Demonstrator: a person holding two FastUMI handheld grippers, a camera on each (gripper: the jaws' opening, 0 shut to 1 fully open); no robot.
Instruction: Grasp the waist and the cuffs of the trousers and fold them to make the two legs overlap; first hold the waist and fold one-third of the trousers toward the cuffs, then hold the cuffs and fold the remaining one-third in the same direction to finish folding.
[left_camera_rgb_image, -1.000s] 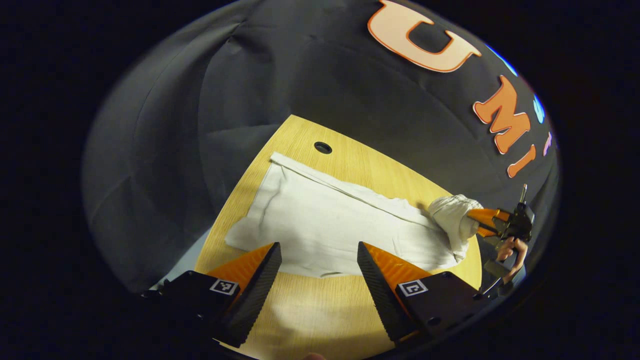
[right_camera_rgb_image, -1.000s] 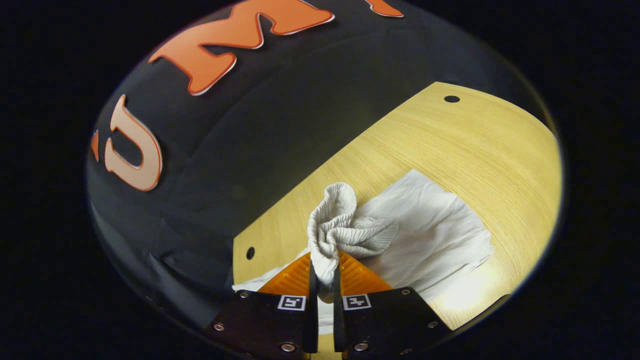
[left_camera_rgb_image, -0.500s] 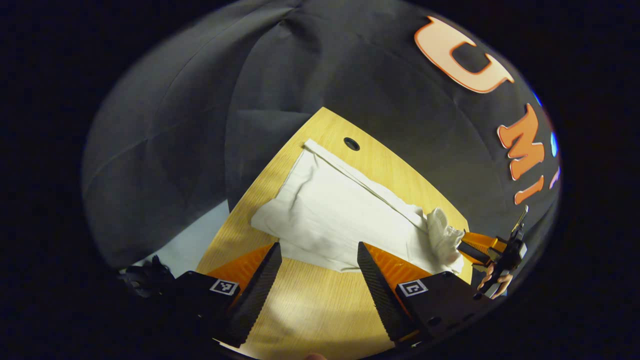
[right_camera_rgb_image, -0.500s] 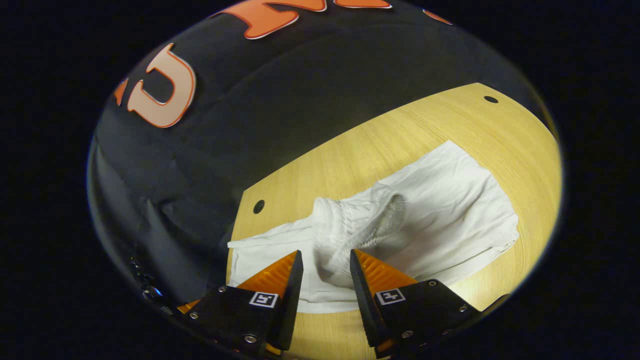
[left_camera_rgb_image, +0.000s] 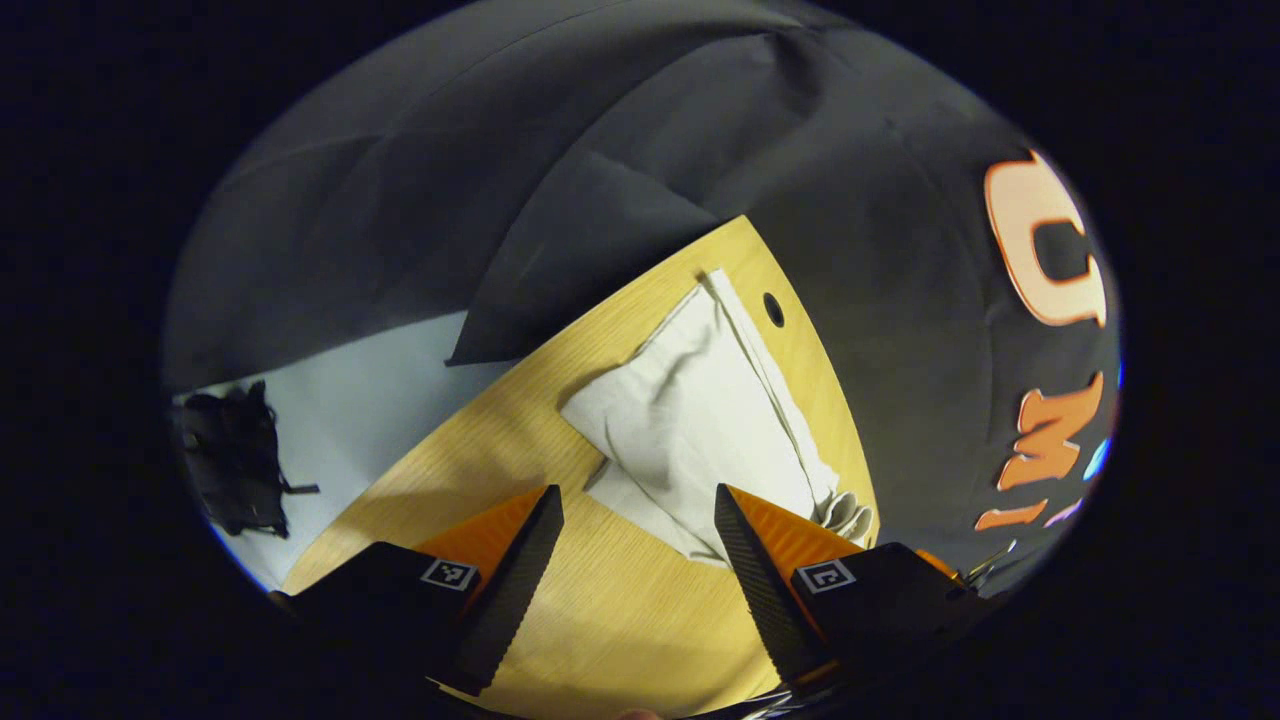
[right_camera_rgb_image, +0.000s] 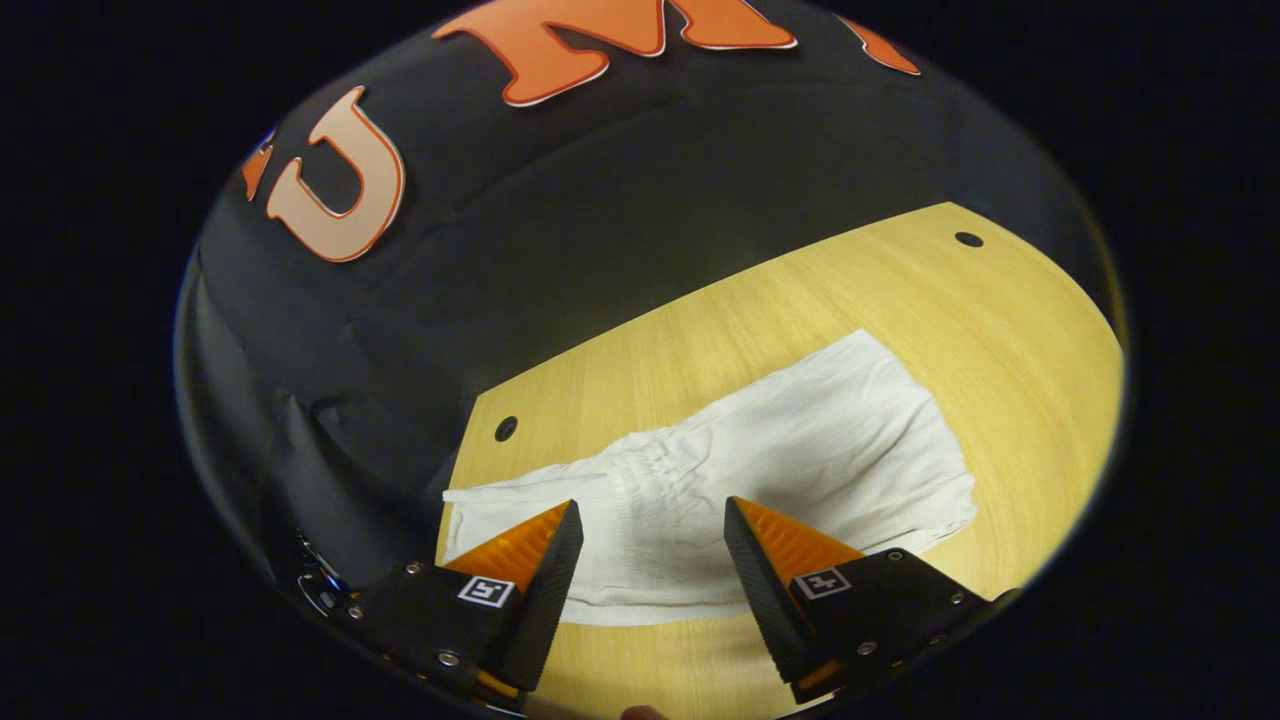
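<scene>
Trousers (right_camera_rgb_image: 780, 470) flat on table (right_camera_rgb_image: 1020, 330), beyond both grippers' spread, empty jaws.

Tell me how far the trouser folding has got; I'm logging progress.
Done: the white trousers lie flat on the wooden table, legs apparently overlapped, and the gathered waist is folded over onto them. In hand: nothing; the right gripper and left gripper are both open above the table. Left: hold the cuffs and fold the last third over.
</scene>
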